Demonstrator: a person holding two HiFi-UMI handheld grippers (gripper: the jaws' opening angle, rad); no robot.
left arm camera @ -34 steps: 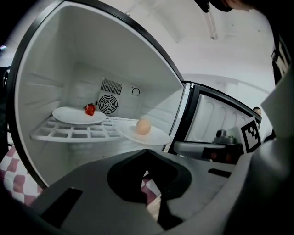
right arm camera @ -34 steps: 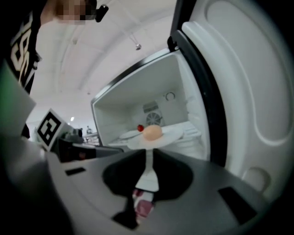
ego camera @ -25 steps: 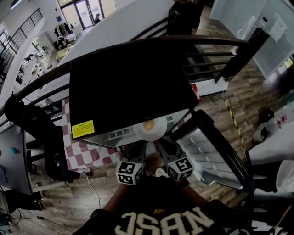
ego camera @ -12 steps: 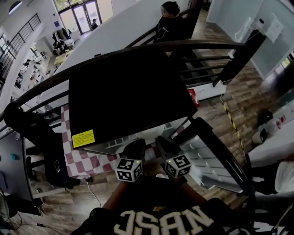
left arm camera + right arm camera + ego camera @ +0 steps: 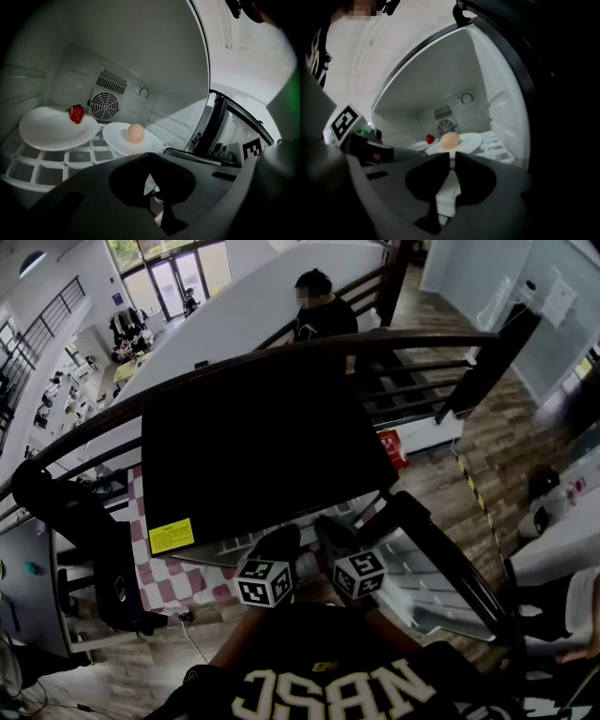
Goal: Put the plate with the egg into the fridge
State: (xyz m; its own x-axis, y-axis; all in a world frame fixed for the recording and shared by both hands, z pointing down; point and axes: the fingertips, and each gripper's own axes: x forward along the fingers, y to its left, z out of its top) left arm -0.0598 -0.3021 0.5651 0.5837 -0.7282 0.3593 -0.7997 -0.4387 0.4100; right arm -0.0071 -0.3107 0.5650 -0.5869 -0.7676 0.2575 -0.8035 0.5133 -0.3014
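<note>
White plate (image 5: 115,139) with the egg (image 5: 135,133) is in the fridge (image 5: 140,56), right of the strawberry plate (image 5: 47,133). Left tool (image 5: 151,154) and right tool (image 5: 452,154) both clamp its near rim.

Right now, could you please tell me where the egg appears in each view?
Head view: not in it.
Left gripper view: egg at centre on its plate, right of the strawberry.
Right gripper view: egg at centre, just above the right claw.
Shared landmark: round fan grille behind it.

Head view: fridge (image 5: 253,442) top hides plate (image 5: 115,138), egg (image 5: 135,133).
</note>
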